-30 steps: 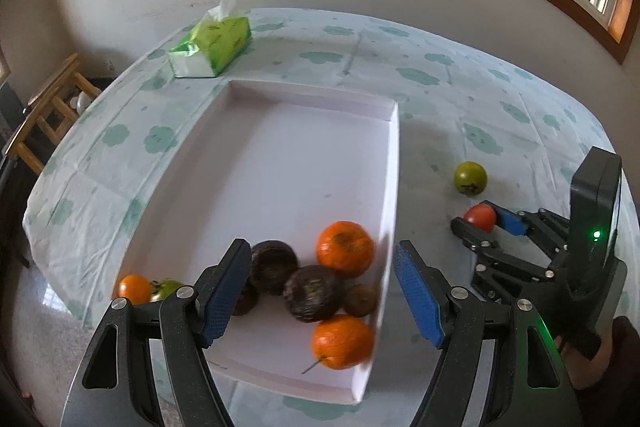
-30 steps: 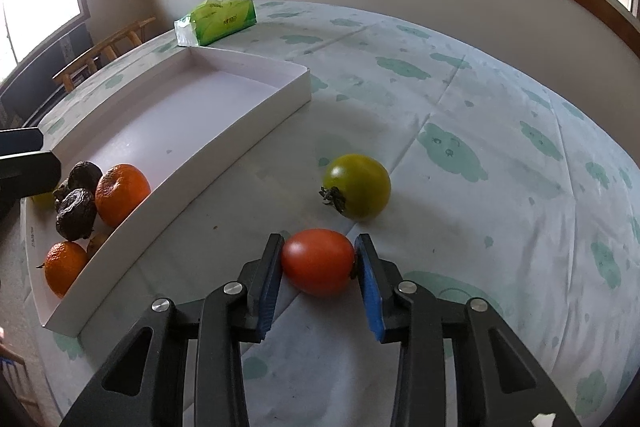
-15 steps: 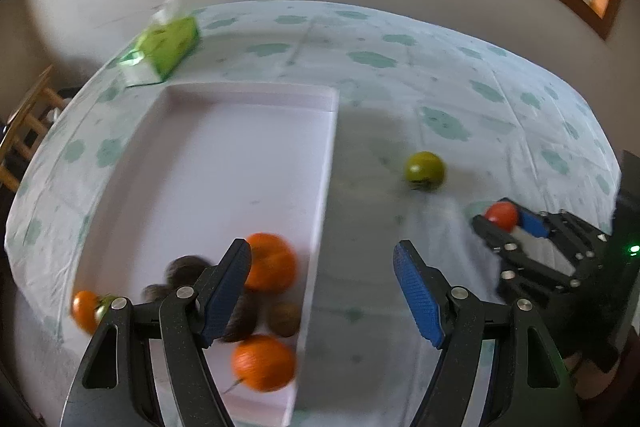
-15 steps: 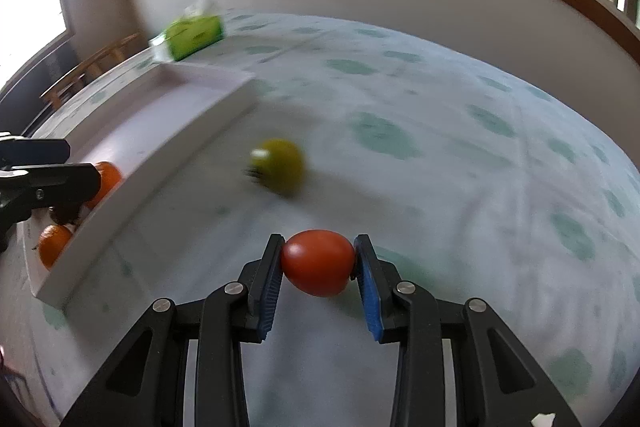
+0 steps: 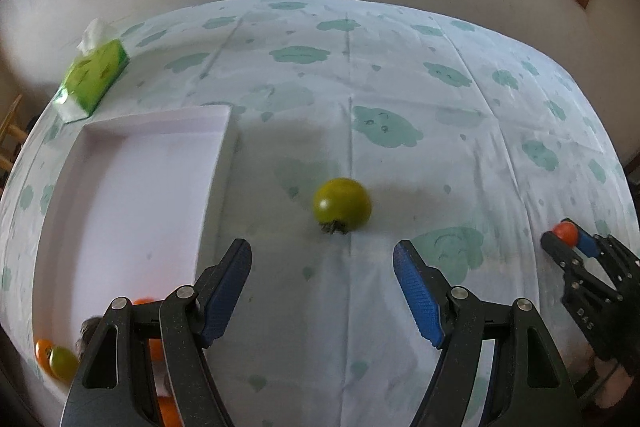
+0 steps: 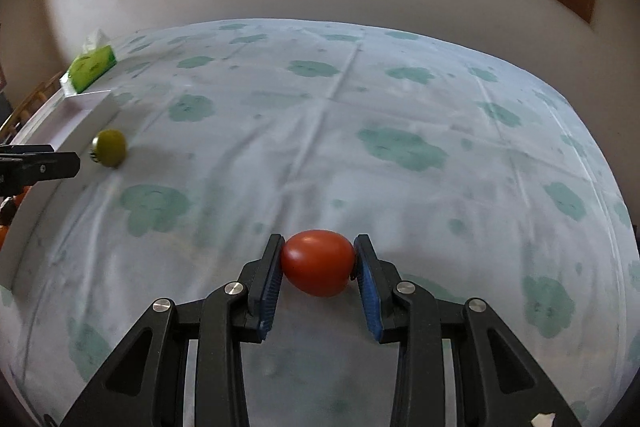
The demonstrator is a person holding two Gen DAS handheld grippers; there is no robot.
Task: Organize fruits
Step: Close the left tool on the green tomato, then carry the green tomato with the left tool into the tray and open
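On a table covered by a pale tablecloth (image 5: 400, 67) printed with green clouds, a green tomato (image 5: 342, 205) lies by itself, stem end toward the left camera. Just short of that tomato, the left gripper (image 5: 322, 267) hangs with its blue-padded fingers spread wide, holding nothing; the tomato sits beyond the gap between them. Left of the tomato stands a shallow white tray (image 5: 216, 163). At the tray's near end, mostly hidden behind the left gripper, lie oranges (image 5: 142, 301), a dark fruit and a small green fruit (image 5: 63, 363). Beyond the tray's far end rests a green tissue pack (image 5: 94, 79), a white tissue poking out. Well to the right of the green tomato, the right gripper (image 6: 318, 263) is clamped on a red tomato (image 6: 318, 263), both blue pads pressed against its sides above the cloth.
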